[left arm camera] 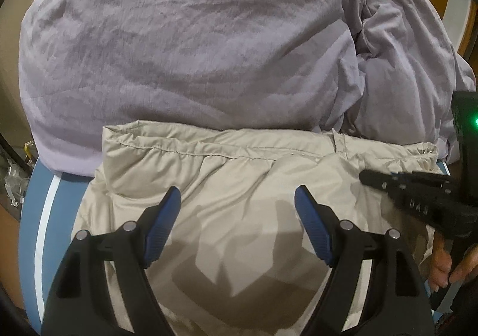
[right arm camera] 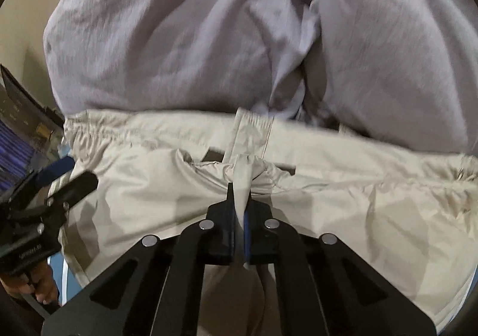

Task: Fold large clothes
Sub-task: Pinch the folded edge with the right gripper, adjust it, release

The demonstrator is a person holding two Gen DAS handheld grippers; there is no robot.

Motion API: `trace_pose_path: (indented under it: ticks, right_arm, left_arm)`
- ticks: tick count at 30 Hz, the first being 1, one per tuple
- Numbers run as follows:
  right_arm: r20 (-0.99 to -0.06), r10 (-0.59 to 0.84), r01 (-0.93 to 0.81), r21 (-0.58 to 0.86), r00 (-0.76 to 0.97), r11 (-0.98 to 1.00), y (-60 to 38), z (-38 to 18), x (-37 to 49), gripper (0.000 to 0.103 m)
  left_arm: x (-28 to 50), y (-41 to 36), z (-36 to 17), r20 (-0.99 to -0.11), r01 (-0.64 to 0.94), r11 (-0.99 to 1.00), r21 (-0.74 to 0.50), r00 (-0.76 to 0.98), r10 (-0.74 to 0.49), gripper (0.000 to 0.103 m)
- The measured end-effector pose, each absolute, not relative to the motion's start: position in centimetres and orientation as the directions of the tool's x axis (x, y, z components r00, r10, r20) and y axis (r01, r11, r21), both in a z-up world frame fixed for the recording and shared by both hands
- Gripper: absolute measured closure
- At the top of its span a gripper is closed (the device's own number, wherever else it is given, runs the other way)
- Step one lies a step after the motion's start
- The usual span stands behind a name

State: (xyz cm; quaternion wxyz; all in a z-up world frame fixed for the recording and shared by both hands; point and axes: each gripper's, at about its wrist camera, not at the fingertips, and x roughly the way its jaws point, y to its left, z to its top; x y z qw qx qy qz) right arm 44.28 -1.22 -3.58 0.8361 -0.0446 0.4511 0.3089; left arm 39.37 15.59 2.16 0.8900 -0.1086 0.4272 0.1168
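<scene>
The right gripper (right arm camera: 239,201) was clamped on a pinch of the beige garment (right arm camera: 328,204), a narrow ridge of cloth standing up between its closed blue-padded jaws just below the gathered waistband (right arm camera: 185,130). The left gripper (left arm camera: 237,201) had its jaws set well apart, hovering over the same garment with nothing between the pads; whether the tips touched the cloth could not be told. In the left wrist view the right gripper's black finger (left arm camera: 388,182) lay across the garment's right part, with a hand (left arm camera: 442,261) on the handle below it. The beige garment lay spread fairly flat on a blue surface with a white stripe (left arm camera: 44,216), its elastic waistband running across the far edge, a tab or belt loop (right arm camera: 254,133) near the middle, and soft creases over the body. Beyond the waistband, touching it, sat a large heap of lilac fabric (left arm camera: 185,46), bunched and unfolded. Judged from this, the folding was at an early stage: the beige piece seemed laid out and smoothed but showed no clear fold line yet, apart from what might be a doubled layer at its left edge, which was hard to read. The grip near the waistband looked like the start of a first fold; the lilac heap appeared wholly untouched.
</scene>
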Motion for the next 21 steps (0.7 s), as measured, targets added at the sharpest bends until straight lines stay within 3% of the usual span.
trace_pose_path:
  ticks: [11,21]
  right_arm:
    - [-0.730,0.455,-0.503,0.176,0.510,0.846,0.0,-0.9,46.8,0.101]
    - [-0.780,0.377,-0.475,0.117,0.500,0.872,2.0,-4.9,47.5,0.101]
  left_arm:
    - [40.0,16.2,2.7,-0.765,-0.312,0.941,-0.132,0.636,0.104,0.025]
    - [42.0,15.3,0.5,-0.775,-0.308,0.944,-0.116,0.622,0.108,0.022]
